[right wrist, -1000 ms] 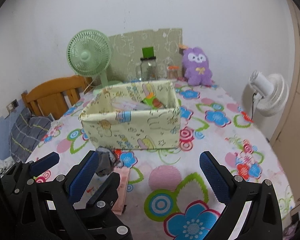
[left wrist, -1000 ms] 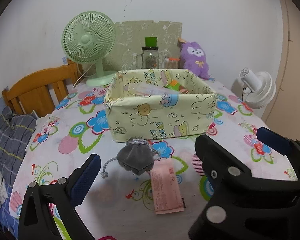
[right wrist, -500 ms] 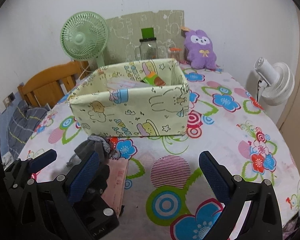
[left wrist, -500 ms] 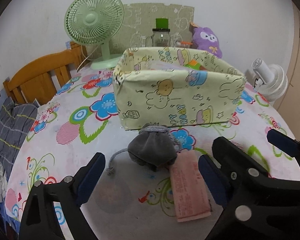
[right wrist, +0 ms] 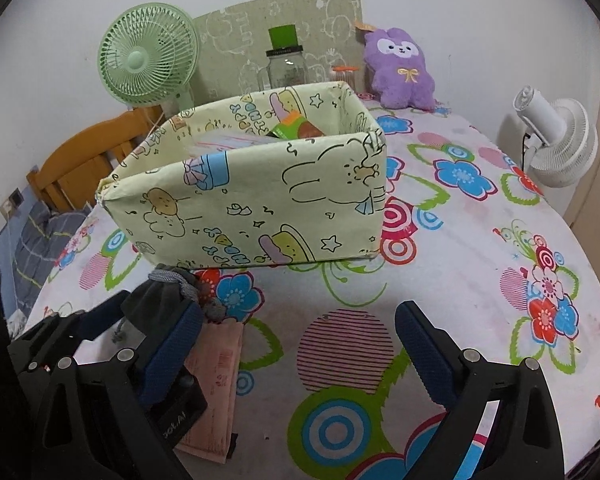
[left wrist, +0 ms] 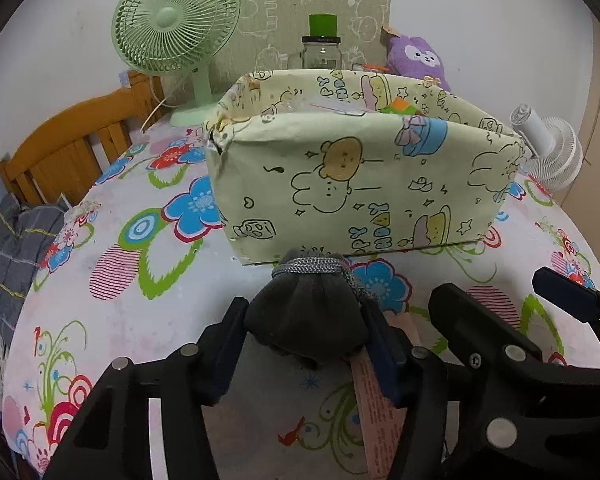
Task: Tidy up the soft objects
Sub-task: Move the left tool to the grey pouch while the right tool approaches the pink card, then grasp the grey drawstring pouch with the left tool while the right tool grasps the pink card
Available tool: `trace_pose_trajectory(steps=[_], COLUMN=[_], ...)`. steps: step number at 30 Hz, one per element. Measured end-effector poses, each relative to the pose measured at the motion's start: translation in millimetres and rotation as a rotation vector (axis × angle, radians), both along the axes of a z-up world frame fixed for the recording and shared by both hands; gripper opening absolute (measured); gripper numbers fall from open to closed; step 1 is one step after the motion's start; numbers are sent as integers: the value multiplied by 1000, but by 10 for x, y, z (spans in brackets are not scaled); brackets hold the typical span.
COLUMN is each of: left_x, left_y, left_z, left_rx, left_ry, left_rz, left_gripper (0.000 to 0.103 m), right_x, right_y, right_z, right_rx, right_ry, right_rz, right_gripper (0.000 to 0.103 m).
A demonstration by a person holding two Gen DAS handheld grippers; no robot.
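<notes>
On the flower-print counter (left wrist: pixel 148 312), the left hand-held gripper (left wrist: pixel 306 354) pinched a soft grey drawstring pouch (left wrist: pixel 308 320) between its dark blue ribbed pads, its braided cord bunched at the neck. A flat pink paper packet (right wrist: pixel 216 384) lay just beneath and beside it. Behind stood the rectangular cartoon-print fabric box (left wrist: pixel 364 184), its walls creased. To the right, the right hand-held gripper (right wrist: pixel 296 354) stood spread wide, holding nothing.

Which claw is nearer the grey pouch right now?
Left. The left claw is shut on the grey pouch; the right claw hangs open to its right, over the tablecloth.
</notes>
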State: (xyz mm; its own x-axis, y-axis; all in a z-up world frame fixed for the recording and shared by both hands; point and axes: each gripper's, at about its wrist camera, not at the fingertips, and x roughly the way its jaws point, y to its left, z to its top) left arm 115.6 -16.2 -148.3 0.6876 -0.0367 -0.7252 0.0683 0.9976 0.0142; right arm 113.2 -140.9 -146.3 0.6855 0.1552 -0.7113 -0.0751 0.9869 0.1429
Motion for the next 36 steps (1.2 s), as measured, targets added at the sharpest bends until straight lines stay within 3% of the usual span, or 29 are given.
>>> trace_pose_trajectory(steps=[19, 22, 24, 31, 36], left_x=[-337, -371, -393, -439, -438], left_y=[328, 371, 387, 393, 387], left_z=[-17, -51, -74, -105, -104], left_rx=[0, -11, -17, -30, -25], left_ry=[3, 22, 30, 29, 27], left_rz=[35, 14, 4, -13, -15], left_gripper=[50, 50, 50, 49, 49], right_x=[-120, -140, -137, -150, -121], right_y=[375, 468, 495, 545, 616], right_z=[-49, -91, -140, -201, -210], right_rx=[-41, -61, -56, -55, -72], right_ry=[51, 71, 98, 122, 124], right_rz=[74, 83, 76, 67, 57], right_gripper=[91, 85, 76, 73, 61])
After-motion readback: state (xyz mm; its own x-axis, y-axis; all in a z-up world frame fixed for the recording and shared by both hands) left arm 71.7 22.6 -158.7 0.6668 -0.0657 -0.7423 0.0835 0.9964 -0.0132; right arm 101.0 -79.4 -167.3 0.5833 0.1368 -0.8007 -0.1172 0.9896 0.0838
